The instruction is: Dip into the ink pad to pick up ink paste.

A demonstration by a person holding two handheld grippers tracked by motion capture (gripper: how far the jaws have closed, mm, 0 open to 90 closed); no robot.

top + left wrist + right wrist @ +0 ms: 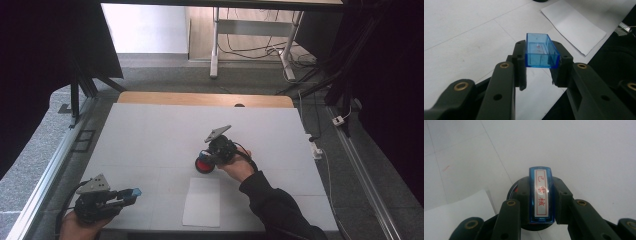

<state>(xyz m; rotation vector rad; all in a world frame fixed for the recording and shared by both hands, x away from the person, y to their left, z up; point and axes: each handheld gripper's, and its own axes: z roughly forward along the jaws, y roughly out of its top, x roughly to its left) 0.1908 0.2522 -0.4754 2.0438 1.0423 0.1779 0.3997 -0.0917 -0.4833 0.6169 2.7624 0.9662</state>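
A clear blue stamp cap (541,51), its hollow side up, is pinched between the jaws of my left gripper (540,63), which is shut on it. In the high view that gripper (128,196) hovers at the table's near left corner with the cap (135,192) at its tip. My right gripper (541,198) is shut on a blue stamp (541,195) whose white label bears red characters. The stamp is over a round ink pad (514,191), red in a black case (203,164), near the table's middle under the right gripper (209,156). Whether the stamp touches the pad is hidden.
A white sheet of paper (202,201) lies in front of the ink pad, near the front edge. The white table top (150,130) ends in a wooden strip (200,98) at the far side. Metal rails run along both sides, and cables lie on the floor at right.
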